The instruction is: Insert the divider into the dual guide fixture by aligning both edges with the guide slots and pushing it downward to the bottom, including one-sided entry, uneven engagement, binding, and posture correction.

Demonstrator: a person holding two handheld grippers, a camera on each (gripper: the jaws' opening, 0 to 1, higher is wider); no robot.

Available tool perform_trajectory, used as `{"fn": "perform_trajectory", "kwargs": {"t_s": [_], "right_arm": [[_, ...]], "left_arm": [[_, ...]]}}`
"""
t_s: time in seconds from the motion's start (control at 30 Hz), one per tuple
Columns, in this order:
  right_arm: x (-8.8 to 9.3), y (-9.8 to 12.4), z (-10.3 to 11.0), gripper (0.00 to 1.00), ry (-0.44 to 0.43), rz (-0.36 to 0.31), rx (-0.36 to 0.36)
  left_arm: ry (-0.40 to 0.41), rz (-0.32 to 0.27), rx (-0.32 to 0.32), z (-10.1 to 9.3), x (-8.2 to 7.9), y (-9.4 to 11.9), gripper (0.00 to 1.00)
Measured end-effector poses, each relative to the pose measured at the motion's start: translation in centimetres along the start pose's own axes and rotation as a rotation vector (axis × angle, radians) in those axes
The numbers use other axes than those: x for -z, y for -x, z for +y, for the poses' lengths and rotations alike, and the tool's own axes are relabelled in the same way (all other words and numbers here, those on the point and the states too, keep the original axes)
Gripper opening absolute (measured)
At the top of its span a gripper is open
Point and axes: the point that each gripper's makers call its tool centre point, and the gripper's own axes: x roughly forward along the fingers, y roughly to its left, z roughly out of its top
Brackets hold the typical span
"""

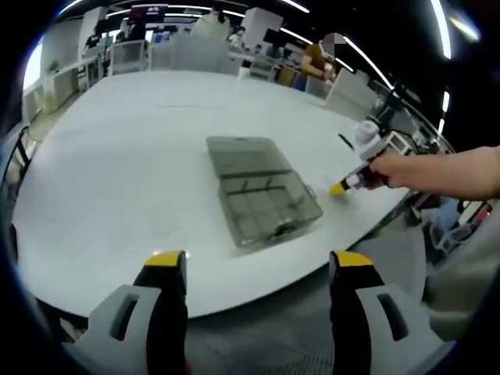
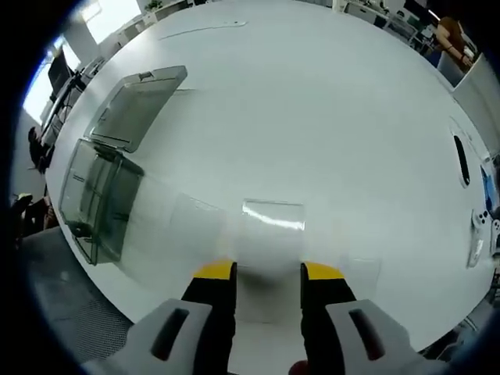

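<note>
A clear plastic compartment box [image 1: 266, 205] lies open on the white table [image 1: 117, 180], its lid [image 1: 242, 154] folded flat behind it. My left gripper [image 1: 258, 260] hangs open over the table's near edge, short of the box. A hand holds my right gripper [image 1: 344, 187] to the right of the box, tips down at the tabletop. In the right gripper view, a small clear divider [image 2: 273, 216] lies flat on the table just ahead of my right gripper [image 2: 268, 271], whose jaws stand apart. The box [image 2: 100, 191] and its lid [image 2: 142, 103] sit at the left.
A thin black object [image 2: 461, 160] and a white device [image 2: 478, 228] lie near the table's right edge. Desks, chairs and a person [image 1: 316, 59] stand beyond the far side of the table. Grey floor shows under the near edge.
</note>
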Motion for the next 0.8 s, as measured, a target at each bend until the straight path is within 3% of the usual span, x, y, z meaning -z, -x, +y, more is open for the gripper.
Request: {"fn": "perform_trajectory", "kwargs": {"t_s": [0.53,0.8], "right_arm": [[-0.6,0.6,0.1,0.27,-0.007,-0.063,-0.035],[-1.0,1.3,1.0,0.27,-0.002,-0.111,-0.091]], "left_arm": [[-0.001,-0.003,0.004,-0.1,0.0,0.0,0.73],[-0.008,-0.007,0.019,-0.5,-0.2,-0.2,0.72]]}}
